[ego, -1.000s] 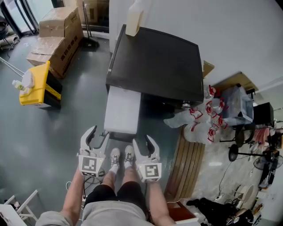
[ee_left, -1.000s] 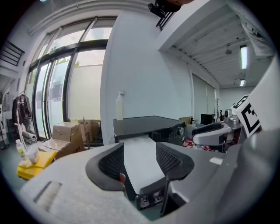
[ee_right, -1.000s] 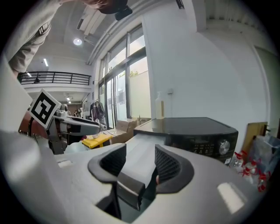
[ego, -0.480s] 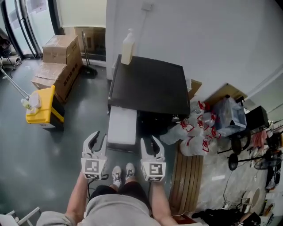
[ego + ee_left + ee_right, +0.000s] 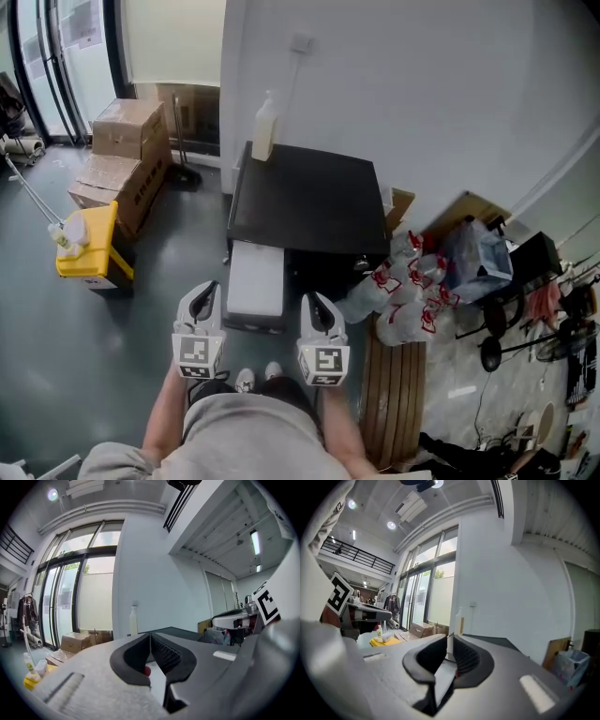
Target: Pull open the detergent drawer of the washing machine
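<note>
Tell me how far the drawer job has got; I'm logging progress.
Done: a white panel juts from the front left of the washing machine, possibly the drawer already out; I can't confirm.
In hand: nothing. The left gripper is shut and the right gripper is closing, both empty and clear of it.
Left: perhaps nothing.

Washing machine (image 5: 309,202) front hidden under its top, shoes (image 5: 246,379) — mostly behind the torso (image 5: 248,436)
</note>
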A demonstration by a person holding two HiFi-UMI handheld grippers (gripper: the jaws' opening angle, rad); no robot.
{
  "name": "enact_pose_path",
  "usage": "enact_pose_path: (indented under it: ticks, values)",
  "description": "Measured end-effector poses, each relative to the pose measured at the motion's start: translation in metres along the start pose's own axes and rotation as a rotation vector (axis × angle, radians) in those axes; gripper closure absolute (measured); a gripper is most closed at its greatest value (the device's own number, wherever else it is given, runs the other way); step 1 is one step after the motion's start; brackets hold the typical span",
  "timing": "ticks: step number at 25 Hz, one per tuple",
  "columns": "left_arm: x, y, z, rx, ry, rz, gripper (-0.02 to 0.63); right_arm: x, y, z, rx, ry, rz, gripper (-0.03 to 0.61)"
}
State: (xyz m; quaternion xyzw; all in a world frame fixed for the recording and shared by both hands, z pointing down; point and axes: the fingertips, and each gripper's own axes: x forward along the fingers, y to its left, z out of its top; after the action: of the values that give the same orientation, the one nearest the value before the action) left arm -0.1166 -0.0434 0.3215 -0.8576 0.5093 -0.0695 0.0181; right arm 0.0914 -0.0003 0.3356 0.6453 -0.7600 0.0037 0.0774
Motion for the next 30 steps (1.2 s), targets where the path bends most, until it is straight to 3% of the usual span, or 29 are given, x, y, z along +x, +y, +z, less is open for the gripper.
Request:
enact_pose_path:
  ticks: [7,30]
  values:
    - [0.004,0.003,0.002,0.002,0.0,0.0,0.603,0.007,-0.002,0.01,-0.023,-0.024,-0.007,0.572]
    - [0.005,0.007,0.004,0.012,-0.007,-0.006,0.603,0.009,0.004,0.016,-0.032,-0.032,-0.001,0.573]
